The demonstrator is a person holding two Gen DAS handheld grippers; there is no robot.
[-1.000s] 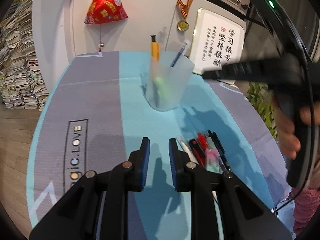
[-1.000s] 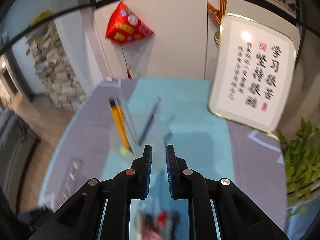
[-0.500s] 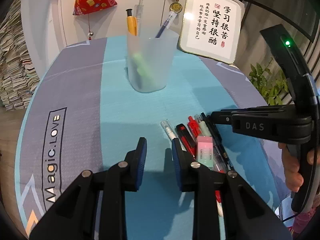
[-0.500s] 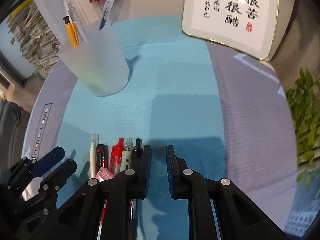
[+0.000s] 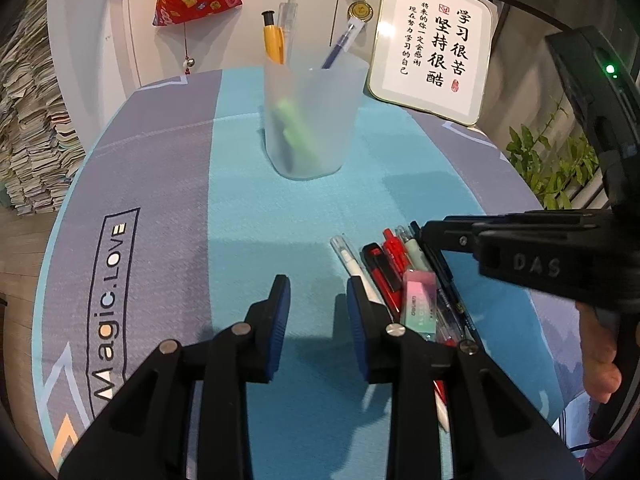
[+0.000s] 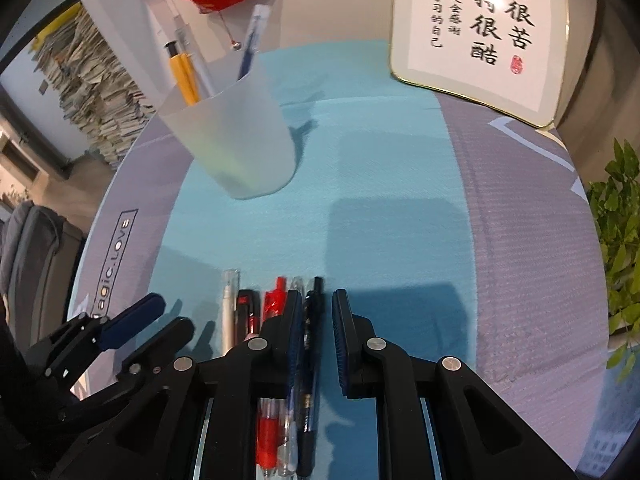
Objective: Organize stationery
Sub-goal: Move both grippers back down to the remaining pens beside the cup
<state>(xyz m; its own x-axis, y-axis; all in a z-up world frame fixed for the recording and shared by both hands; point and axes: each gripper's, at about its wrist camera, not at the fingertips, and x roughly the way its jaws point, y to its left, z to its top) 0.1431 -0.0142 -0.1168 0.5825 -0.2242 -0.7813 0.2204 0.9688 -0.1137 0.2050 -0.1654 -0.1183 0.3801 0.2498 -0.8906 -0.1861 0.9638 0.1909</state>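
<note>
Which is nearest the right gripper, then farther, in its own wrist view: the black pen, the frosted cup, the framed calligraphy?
1. Black pen, between the open right gripper fingers.
2. Frosted cup, ahead, left.
3. Framed calligraphy, far back, right.

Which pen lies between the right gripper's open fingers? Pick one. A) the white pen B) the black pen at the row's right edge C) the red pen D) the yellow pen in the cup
B: in the right wrist view the right gripper stands open astride the black pen, not yet closed on it.
</note>
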